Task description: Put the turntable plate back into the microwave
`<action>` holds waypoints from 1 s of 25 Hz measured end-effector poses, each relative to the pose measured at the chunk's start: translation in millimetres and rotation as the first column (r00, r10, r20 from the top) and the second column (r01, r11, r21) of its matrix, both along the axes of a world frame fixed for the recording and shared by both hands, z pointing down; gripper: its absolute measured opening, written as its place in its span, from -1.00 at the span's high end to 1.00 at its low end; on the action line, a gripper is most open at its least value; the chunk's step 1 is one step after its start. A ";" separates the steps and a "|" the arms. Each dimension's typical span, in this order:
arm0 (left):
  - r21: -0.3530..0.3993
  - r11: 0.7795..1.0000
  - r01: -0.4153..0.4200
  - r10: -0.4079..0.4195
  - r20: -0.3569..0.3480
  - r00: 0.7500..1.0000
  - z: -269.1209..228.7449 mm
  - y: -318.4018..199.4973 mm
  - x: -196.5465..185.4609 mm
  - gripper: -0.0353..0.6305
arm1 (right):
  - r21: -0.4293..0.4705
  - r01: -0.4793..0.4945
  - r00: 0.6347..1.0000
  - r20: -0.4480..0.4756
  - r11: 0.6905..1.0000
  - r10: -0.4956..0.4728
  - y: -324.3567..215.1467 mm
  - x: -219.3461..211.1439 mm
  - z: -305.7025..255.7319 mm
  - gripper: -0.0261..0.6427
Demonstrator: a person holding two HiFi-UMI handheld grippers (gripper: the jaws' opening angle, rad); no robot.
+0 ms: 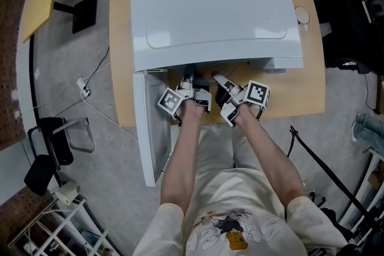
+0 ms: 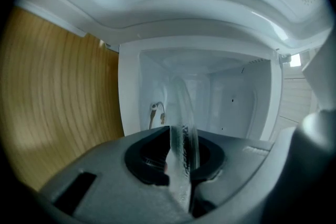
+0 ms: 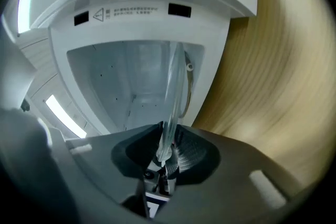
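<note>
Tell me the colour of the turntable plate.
Clear, colourless glass. The turntable plate shows best in the left gripper view, seen edge-on.

Wooden table (image 1: 312, 69) on grey floor (image 1: 102, 147); black chair (image 1: 53, 142) (left); cables (image 1: 84, 91) trailing.

found microwave (image 1: 216, 15) on bench (image 1: 312, 93), door (image 1: 147, 129) out at its left; turntable plate (image 2: 184, 128) at its mouth, between left gripper (image 1: 189, 80) and right gripper (image 1: 219, 81).

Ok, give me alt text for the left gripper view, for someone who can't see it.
The left claw grips the rim of a clear glass plate, seen edge-on and reaching into the open white microwave. A wooden table shows at the left of the picture.
</note>
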State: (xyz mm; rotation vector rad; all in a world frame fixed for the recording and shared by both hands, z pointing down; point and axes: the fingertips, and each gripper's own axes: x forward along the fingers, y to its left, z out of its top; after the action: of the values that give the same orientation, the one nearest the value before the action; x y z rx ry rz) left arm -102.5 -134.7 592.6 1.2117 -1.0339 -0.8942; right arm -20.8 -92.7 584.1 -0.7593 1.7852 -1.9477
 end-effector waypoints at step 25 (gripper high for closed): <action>-0.065 0.998 -0.020 0.021 0.016 1.000 7.5 22.5 19.4 0.74 | -0.075 -0.125 0.990 -0.072 0.989 0.119 -45.9 16.2 13.0 0.82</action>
State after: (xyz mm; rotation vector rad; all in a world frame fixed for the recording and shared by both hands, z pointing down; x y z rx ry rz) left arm -83.0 -112.2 600.1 1.1757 -1.0545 -0.8299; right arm -4.6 -138.6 597.1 -0.9488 1.6656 -1.9427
